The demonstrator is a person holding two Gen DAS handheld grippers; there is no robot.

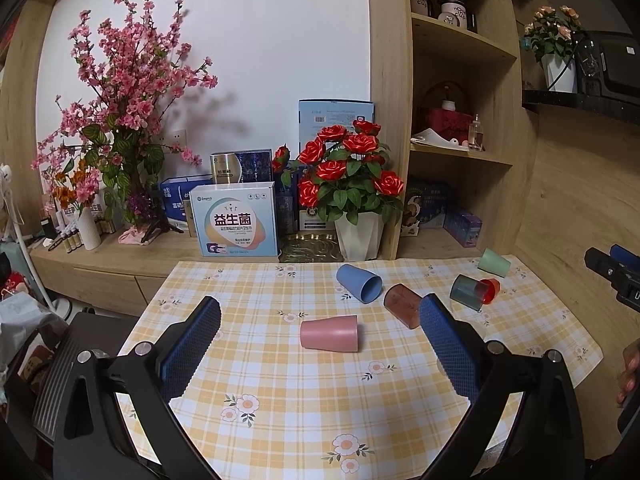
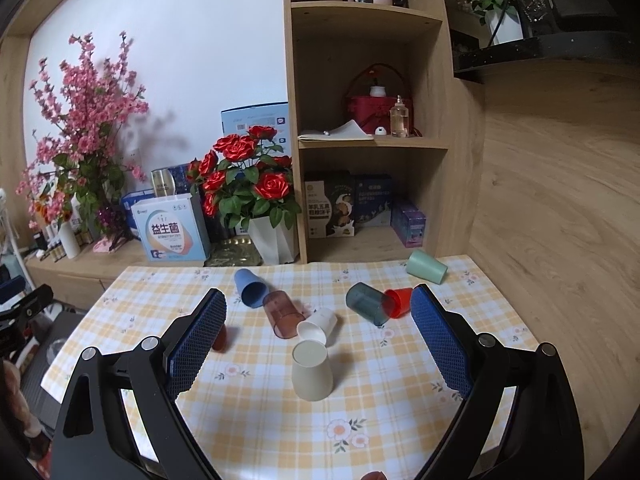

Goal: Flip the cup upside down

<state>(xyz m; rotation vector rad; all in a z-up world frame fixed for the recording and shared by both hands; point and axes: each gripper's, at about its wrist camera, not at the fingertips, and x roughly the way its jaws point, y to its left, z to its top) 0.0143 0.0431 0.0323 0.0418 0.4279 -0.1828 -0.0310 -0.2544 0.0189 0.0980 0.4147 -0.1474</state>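
On the checked table [image 2: 400, 420], going left to right in the right wrist view: a reddish-brown cup [image 2: 219, 338] is peeking out from behind the right gripper's [image 2: 318, 334] left finger, its pose unclear. A blue cup [image 2: 250, 288] is lying on its side, and a brown clear cup [image 2: 282, 314] is lying just beside it. A white cup [image 2: 318, 326] is lying tipped, its mouth toward the camera. In front of it a beige cup [image 2: 311, 370] is standing, seemingly mouth down, so one flip looks done. Further right a grey clear cup [image 2: 368, 304] and a red cup [image 2: 398, 302] are lying touching, and a green cup [image 2: 426, 266] is lying near the far edge.

The left gripper [image 1: 320, 328] is hovering with jaws wide, empty, facing a pink cup [image 1: 329, 333] lying on its side. The right gripper is likewise spread wide and holding nothing. Most cups seem left to flip.
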